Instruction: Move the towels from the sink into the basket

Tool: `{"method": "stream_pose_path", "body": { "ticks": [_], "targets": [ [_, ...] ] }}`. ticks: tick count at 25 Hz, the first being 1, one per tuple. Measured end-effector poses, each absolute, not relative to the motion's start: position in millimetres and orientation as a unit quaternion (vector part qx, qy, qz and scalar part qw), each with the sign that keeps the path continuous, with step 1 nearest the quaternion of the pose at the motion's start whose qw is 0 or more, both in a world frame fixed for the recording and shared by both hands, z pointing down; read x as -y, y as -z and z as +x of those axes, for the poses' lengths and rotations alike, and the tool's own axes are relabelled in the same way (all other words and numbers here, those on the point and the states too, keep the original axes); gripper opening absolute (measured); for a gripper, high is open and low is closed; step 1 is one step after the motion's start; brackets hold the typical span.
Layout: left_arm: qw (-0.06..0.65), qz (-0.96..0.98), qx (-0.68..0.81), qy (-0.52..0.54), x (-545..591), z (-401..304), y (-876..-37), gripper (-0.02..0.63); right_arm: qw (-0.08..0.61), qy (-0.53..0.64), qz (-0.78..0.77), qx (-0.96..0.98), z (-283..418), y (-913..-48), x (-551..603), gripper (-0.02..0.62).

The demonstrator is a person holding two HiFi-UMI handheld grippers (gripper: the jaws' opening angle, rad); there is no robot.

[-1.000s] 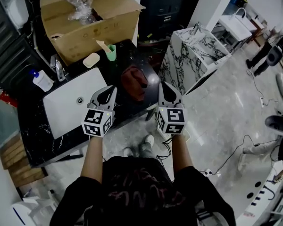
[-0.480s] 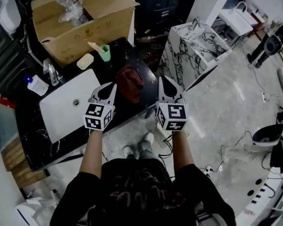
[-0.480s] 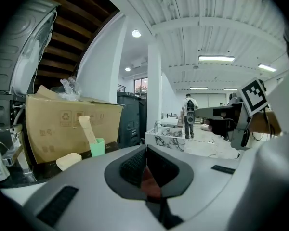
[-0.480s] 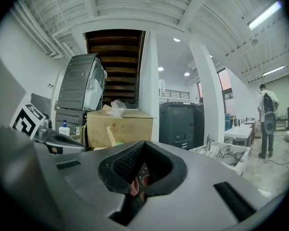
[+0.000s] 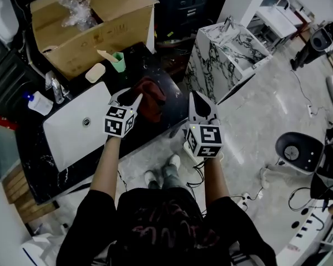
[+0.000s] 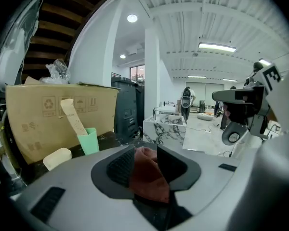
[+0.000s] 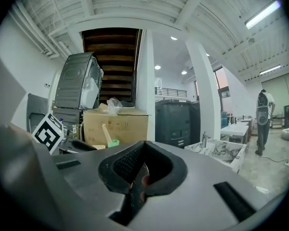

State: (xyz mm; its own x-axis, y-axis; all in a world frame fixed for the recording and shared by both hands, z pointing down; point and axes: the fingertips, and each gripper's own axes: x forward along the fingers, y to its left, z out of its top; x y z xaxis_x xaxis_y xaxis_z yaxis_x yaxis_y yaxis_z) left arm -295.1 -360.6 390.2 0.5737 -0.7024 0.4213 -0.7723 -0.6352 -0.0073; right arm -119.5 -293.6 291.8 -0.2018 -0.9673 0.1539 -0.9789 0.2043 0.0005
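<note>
Counter: black marble top (image 5: 39, 165) right in front of me, with a white sink (image 5: 72, 129) set into it.
Right tongs: my right gripper (image 5: 196, 97) hangs over the floor just off the counter's edge, jaws clenched tip to tip with nothing in them.
Left tongs: my left gripper (image 5: 130, 96) is over the counter at the sink's right edge. Its jaws have just been opening and stand apart.
Towel: dark red towel (image 5: 151, 101) lies bunched on the counter to the right of the sink, not in it. In the left gripper view it fills the gap between my parted jaws, and I cannot tell whether the pads touch it.
Behind the sink: a tap (image 5: 54, 85), a pale soap bar (image 5: 95, 72) and a green cup (image 5: 118, 62) with a flat stick in it.
Far end: an open cardboard box (image 5: 94, 21) on the counter's back edge.
Off to the right: a white marble-patterned cabinet (image 5: 225, 60) on the shiny floor.
</note>
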Motion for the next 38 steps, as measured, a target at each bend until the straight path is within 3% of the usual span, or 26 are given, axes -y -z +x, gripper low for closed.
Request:
{"method": "stream_pose_path", "body": {
  "ticks": [7,15,17,23,38],
  "targets": [
    [0.106,0.881,0.396,-0.237,389,-284,-421,0.243,0.067,-0.062,0.637,0.766,-107,-302,293,0.015],
    [0.142,0.872,0.380,-0.273,401,-273,-454,0.252,0.076,-0.075,0.646,0.756,-91,-316,294,0.015],
    [0.147,0.870,0.380,-0.277,401,-273,-458,0.230,0.078,-0.076,0.647,0.755,-89,-318,295,0.015],
    [0.142,0.869,0.384,-0.278,401,-276,-455,0.072,0.078,-0.077,0.649,0.753,-87,-317,296,0.015],
    [0.083,0.883,0.420,-0.191,377,-299,-376,0.052,0.072,-0.067,0.651,0.753,-103,-308,280,0.015]
  ]
}}
